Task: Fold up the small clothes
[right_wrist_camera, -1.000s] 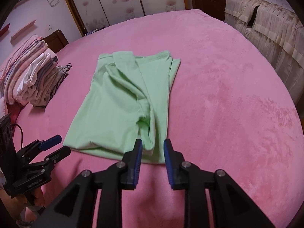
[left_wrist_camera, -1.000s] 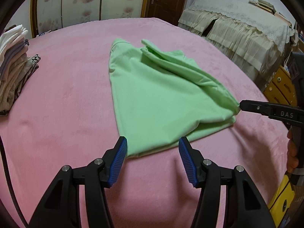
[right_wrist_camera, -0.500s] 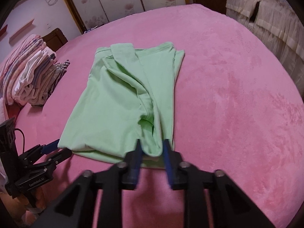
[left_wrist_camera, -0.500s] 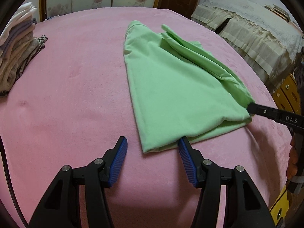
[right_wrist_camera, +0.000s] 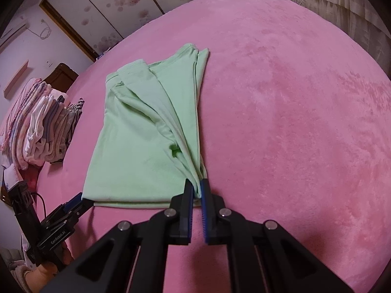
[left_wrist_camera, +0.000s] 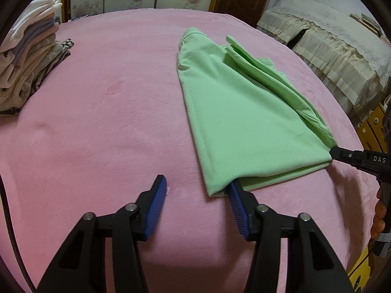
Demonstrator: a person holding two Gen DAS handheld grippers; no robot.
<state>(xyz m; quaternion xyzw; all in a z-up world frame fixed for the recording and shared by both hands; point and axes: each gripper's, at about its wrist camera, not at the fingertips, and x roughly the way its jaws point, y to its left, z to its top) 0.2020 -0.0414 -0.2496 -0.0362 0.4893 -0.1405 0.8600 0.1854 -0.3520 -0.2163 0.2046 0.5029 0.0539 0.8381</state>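
The right gripper (right_wrist_camera: pixel 197 190) jaws, which have just been closing, pinch the near corner of the green garment (right_wrist_camera: pixel 136 146); half a second ago they only straddled it. The left gripper (left_wrist_camera: pixel 199 188) jaws, just narrowed, stand spread, one finger (left_wrist_camera: pixel 234 190) tucked under the garment's other near corner. "DAS" reads on the right gripper. The garment lies ahead on the pink bed (left_wrist_camera: pixel 110 122); folded clothes (left_wrist_camera: pixel 27 56) stack far left.

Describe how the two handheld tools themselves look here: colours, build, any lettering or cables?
Both are black, angular plastic frames with silver screw heads and blue ribbed pads on the inner finger faces. The left tool shows white "GenRobot.AI" lettering on its side in the right wrist view, with a black cable trailing behind it. The right tool carries white letters "DAS" in the left wrist view. No sleeves are visible.
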